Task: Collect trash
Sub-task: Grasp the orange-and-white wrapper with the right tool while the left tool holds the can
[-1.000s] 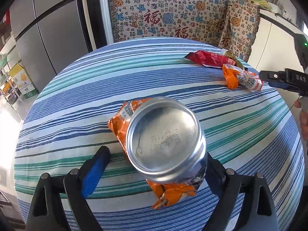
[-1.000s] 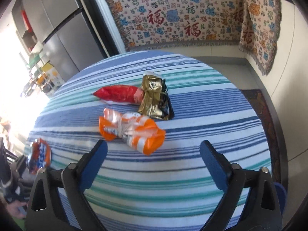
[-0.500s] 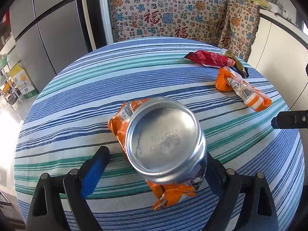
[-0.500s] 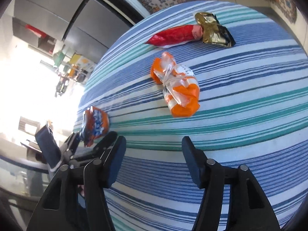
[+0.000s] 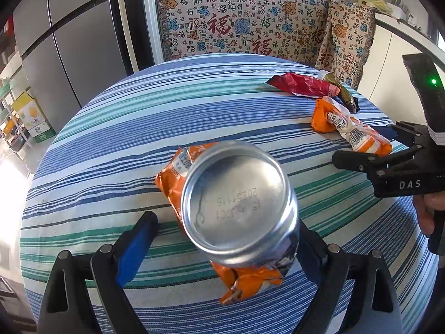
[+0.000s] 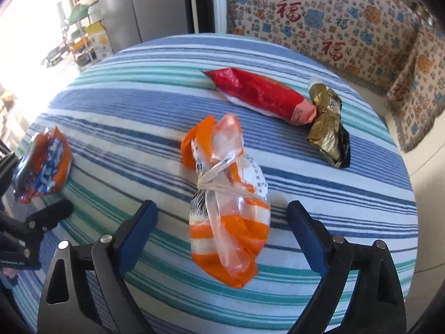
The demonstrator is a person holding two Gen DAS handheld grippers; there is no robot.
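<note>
since a second ago the right gripper (image 6: 222, 222) has swung in over the orange-and-white wrapper (image 6: 228, 208), which sat farther ahead of it before, and its jaws have just been opening; they now stand wide, one on each side of the wrapper's near end, with the pads clear of it. the left gripper (image 5: 225, 239) has not shifted. a silver can (image 5: 236, 203), bottom end toward the camera, sits between its fingers against the right one, with a gap to the left blue pad (image 5: 133, 250); whether it is truly gripped cannot be told. a crumpled orange packet (image 5: 244, 281) is pressed against the can.

the round table with a striped cloth (image 5: 167, 117) has broad bare room across its far and left parts. the red wrapper (image 6: 261, 94) and the gold wrapper (image 6: 328, 128) lie touching each other near the far right edge, just beyond the orange-and-white one. the patterned throw (image 5: 244, 22) hangs close behind the table's far rim, and a fridge (image 5: 72, 44) stands to the left. no bin or other container is in view.
</note>
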